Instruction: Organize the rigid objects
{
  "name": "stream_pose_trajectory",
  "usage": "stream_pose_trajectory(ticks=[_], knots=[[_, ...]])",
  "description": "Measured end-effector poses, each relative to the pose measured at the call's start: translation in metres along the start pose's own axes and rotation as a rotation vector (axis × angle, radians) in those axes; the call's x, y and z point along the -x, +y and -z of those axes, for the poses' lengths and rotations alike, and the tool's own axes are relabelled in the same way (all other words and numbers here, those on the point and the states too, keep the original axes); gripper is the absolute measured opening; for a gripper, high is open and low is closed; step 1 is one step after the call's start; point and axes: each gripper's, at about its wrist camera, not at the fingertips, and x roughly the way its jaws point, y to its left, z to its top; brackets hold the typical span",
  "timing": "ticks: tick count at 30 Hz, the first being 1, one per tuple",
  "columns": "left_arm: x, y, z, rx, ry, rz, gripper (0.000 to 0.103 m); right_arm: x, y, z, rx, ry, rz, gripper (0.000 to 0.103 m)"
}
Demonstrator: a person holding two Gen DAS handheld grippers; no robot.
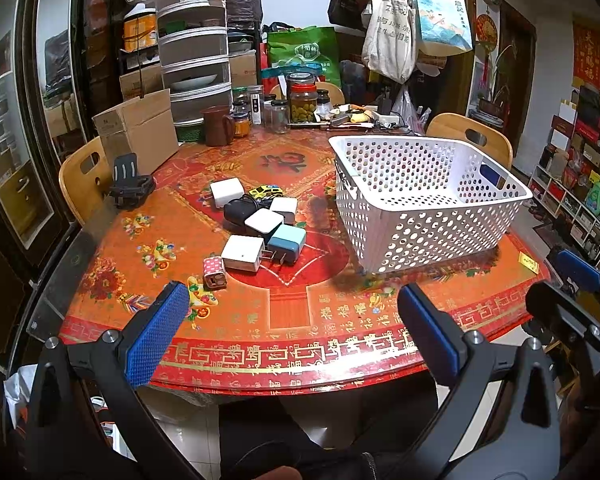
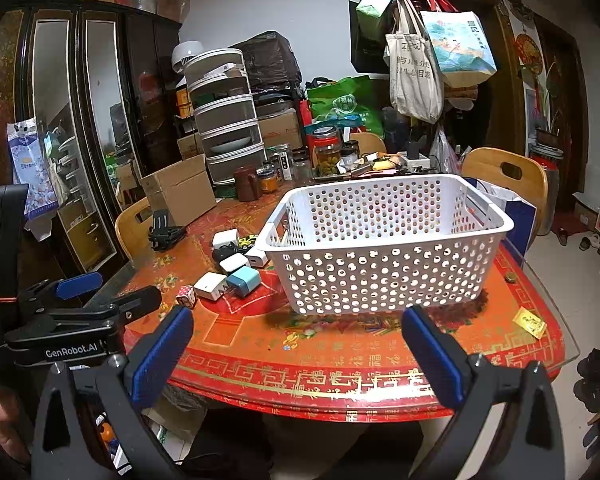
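Nearest, both grippers hang wide apart and empty at the table's near edge.

Left gripper (image 1: 292,312) faces the chargers (image 1: 260,224) ahead and slightly left, the small dotted one (image 1: 214,272) closest, just past its left finger; right gripper (image 2: 296,340) faces the basket (image 2: 384,280), which appears empty. Chargers lie left of the basket, apart from it, so the left gripper seems better placed to pick first.
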Motion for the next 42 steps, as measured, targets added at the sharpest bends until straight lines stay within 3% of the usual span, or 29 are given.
stream_pose_trajectory(ticks=[9, 11, 14, 17, 20, 25, 29, 34, 38, 42], knots=[[-0.003, 0.001, 0.003, -0.002, 0.0, -0.005, 0.103, -0.004, 0.001, 0.002, -0.001, 0.003, 0.001, 0.103], [-0.008, 0.002, 0.005, -0.022, -0.01, -0.036, 0.103, -0.009, -0.001, 0.005, 0.003, -0.003, 0.013, 0.103], [-0.023, 0.013, 0.005, -0.028, -0.019, -0.088, 0.103, -0.019, -0.023, -0.002, -0.009, -0.021, 0.103, 0.103], [-0.044, 0.04, 0.004, 0.039, -0.036, -0.114, 0.103, -0.032, -0.059, -0.02, -0.023, -0.035, 0.23, 0.103], [-0.075, 0.065, -0.002, 0.068, 0.004, -0.135, 0.103, -0.053, -0.105, -0.042, -0.06, -0.03, 0.308, 0.103], [-0.131, 0.093, 0.002, 0.04, 0.145, -0.18, 0.103, -0.101, -0.176, -0.069, -0.146, 0.055, 0.329, 0.081], [-0.158, 0.116, 0.01, 0.093, 0.195, -0.144, 0.103, -0.136, -0.212, -0.077, -0.186, 0.13, 0.303, 0.069], [-0.18, 0.12, 0.017, 0.086, 0.232, -0.144, 0.103, -0.159, -0.225, -0.076, -0.185, 0.17, 0.293, 0.034], [-0.197, 0.111, 0.021, 0.059, 0.265, -0.116, 0.103, -0.168, -0.226, -0.072, -0.179, 0.198, 0.301, 0.023], [-0.215, 0.105, 0.024, 0.035, 0.292, -0.152, 0.103, -0.173, -0.229, -0.072, -0.18, 0.215, 0.294, 0.018]])
